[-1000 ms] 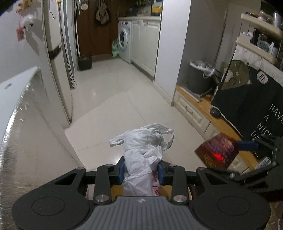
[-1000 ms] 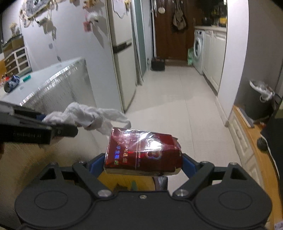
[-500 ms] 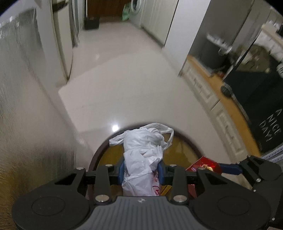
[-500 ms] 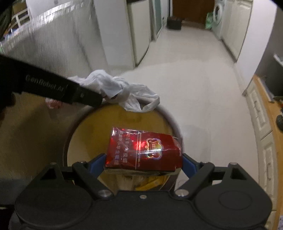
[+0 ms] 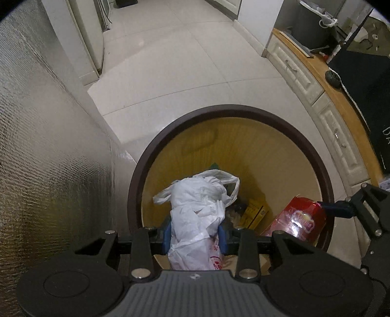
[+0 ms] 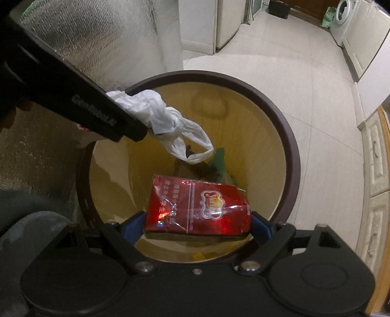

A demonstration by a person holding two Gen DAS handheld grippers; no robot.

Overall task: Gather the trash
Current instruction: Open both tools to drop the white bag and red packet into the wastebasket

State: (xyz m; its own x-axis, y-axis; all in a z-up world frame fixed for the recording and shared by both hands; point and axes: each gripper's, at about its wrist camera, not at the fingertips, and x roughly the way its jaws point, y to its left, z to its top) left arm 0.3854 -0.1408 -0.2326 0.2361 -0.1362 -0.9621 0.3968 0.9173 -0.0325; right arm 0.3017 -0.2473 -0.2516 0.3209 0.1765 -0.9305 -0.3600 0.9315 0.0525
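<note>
— Now, item one, the container?
— Round trash bin (image 5: 324,175), dark brown rim, tan inner wall. Contents at the bottom: a yellow carton (image 5: 253,212), a green scrap (image 6: 220,156), other dark litter too dim to name.

— Items held?
— Left gripper (image 5: 195,235), blue pads pressed against a crumpled white plastic bag (image 5: 197,209), held over the bin mouth; its handle loop hangs free. Right gripper (image 6: 198,225), clamped on a shiny red packet (image 6: 197,211) across its width, also above the bin opening.

— Surface and room?
— Pale glossy floor tiles (image 5: 175,61). Silver textured foil panel (image 5: 43,146) just beside the bin on the left. White drawer unit (image 5: 314,80) with a wooden top to the right. Washing machine (image 6: 342,18) at the far end.
</note>
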